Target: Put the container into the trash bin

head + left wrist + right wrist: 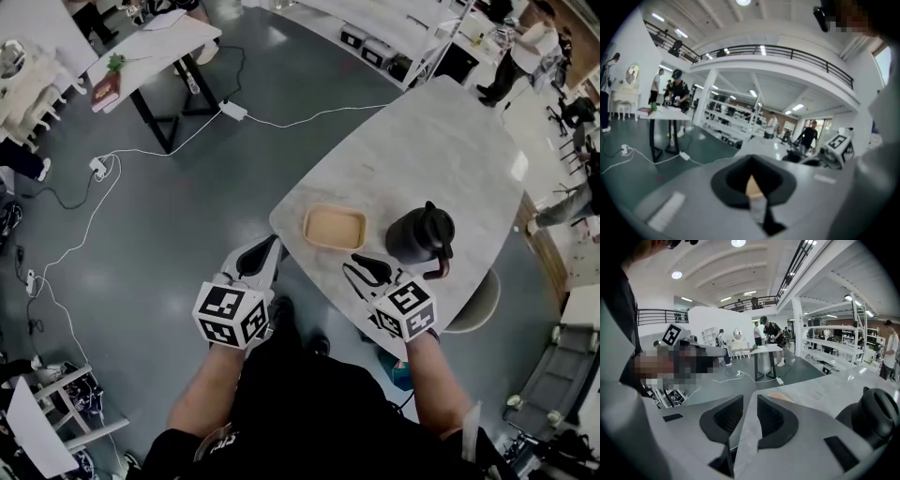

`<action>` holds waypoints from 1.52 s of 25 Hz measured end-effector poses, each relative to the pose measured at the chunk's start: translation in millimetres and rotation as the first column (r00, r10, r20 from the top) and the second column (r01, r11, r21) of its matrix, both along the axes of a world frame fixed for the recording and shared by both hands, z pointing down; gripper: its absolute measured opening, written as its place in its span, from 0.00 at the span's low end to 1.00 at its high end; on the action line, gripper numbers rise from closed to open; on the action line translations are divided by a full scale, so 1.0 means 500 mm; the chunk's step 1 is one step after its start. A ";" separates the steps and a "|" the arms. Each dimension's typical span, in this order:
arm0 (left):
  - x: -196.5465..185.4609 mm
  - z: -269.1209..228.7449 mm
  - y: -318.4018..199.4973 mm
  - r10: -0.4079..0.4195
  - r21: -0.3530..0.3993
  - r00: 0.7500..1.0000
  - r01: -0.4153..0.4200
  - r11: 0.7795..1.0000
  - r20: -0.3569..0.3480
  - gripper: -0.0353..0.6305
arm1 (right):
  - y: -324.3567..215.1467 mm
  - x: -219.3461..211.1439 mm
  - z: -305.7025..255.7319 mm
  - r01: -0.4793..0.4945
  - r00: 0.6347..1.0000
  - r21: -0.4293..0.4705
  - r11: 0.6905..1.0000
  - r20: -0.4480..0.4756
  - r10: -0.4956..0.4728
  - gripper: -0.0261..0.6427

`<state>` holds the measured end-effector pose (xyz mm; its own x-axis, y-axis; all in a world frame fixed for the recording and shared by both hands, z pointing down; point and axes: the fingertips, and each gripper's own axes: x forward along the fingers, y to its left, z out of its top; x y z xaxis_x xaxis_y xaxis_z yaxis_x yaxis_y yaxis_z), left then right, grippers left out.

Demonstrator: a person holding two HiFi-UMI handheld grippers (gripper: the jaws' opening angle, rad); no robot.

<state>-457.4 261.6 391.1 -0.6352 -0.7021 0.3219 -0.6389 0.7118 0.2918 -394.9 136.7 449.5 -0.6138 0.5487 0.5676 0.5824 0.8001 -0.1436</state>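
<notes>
A shallow tan container (334,227) lies near the front edge of a pale marble table (422,141). My left gripper (265,255) hovers just off the table's near-left edge, short of the container. Its jaws are shut on nothing, and in the left gripper view (752,187) a sliver of the tan container (753,185) shows through the hollow between the pads. My right gripper (366,267) is over the table edge, just in front of the container, and stands open and empty (749,420). Past its jaws lies the container's rim (780,397). No trash bin is clearly in view.
A black jug (420,239) stands just right of the container, close to my right gripper; it appears again at the right gripper view's edge (874,416). White cables (103,178) trail over the grey floor. A second table (155,47) stands far left. People stand at the room's far side.
</notes>
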 end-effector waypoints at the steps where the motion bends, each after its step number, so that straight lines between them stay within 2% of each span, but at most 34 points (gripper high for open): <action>1: -0.009 0.007 0.001 0.000 0.000 1.000 0.000 1.000 -0.006 0.06 | 0.006 -0.009 0.010 0.011 1.000 0.017 1.000 -0.013 -0.011 0.17; 10: -0.063 0.071 -0.023 0.018 0.000 0.999 -0.018 1.000 -0.047 0.06 | 0.031 -0.068 0.124 0.105 0.991 0.143 0.984 -0.101 -0.091 0.24; 15: -0.069 0.091 -0.028 0.024 0.004 0.997 -0.023 1.000 -0.070 0.06 | 0.014 -0.086 0.216 0.116 0.983 0.243 0.963 -0.168 -0.076 0.25; 19: -0.072 0.104 -0.024 0.025 0.002 0.996 -0.025 1.000 -0.086 0.06 | 0.005 -0.094 0.277 0.166 0.977 0.356 0.919 -0.188 -0.104 0.25; 24: -0.085 0.112 -0.004 0.010 -0.003 0.995 -0.010 1.000 -0.099 0.06 | 0.010 -0.107 0.329 0.232 0.961 0.410 0.882 -0.238 -0.142 0.25; 27: -0.091 0.113 0.012 0.001 -0.004 0.995 -0.002 1.000 -0.103 0.06 | 0.009 -0.112 0.357 0.261 0.955 0.465 0.846 -0.251 -0.157 0.25; 31: -0.104 0.112 0.033 -0.001 -0.002 0.994 0.000 1.000 -0.107 0.06 | 0.003 -0.120 0.383 0.265 0.956 0.534 0.803 -0.256 -0.145 0.18; 32: -0.109 0.111 0.038 0.001 0.000 0.994 -0.001 1.000 -0.106 0.06 | 0.002 -0.124 0.381 0.255 0.958 0.543 0.800 -0.253 -0.134 0.13; 35: -0.123 0.103 0.048 0.011 0.010 0.995 -0.010 1.000 -0.104 0.06 | 0.009 -0.134 0.354 0.220 0.967 0.543 0.810 -0.233 -0.106 0.06; 38: -0.136 0.089 0.049 0.035 0.030 0.995 -0.032 0.999 -0.096 0.06 | 0.016 -0.132 0.310 0.161 0.978 0.526 0.835 -0.199 -0.063 0.05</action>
